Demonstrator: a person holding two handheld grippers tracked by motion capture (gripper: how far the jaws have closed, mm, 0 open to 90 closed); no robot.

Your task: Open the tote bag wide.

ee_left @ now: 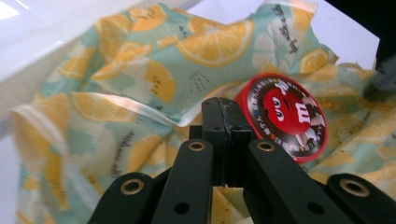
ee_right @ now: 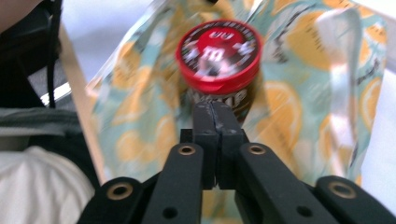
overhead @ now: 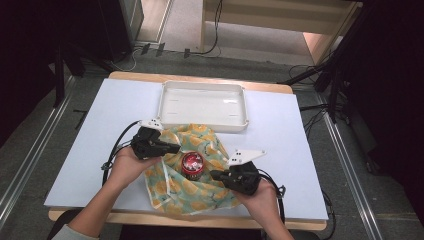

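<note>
A jar with a red printed lid [overhead: 192, 163] stands upright in the middle of a crumpled wrap printed with yellow lemon slices [overhead: 200, 192]. My left gripper [overhead: 176, 148] is at the wrap's left edge, pointing at the jar, jaws shut. In the left gripper view the lid [ee_left: 285, 115] lies just right of the shut tips [ee_left: 223, 106], and a glossy fold of wrap [ee_left: 140, 105] runs up to them. My right gripper [overhead: 215, 175] is shut at the jar's right. In the right gripper view the tips [ee_right: 213, 111] are just before the jar [ee_right: 219, 56]. Whether either pinches wrap I cannot tell.
A white empty tray [overhead: 202, 123] sits behind the wrap at the table's far side. The pale blue tabletop [overhead: 100, 150] spreads bare to the left and right. Black cables loop from each gripper, left [overhead: 116, 145] and right [overhead: 280, 192]. A person's forearms enter from the near edge.
</note>
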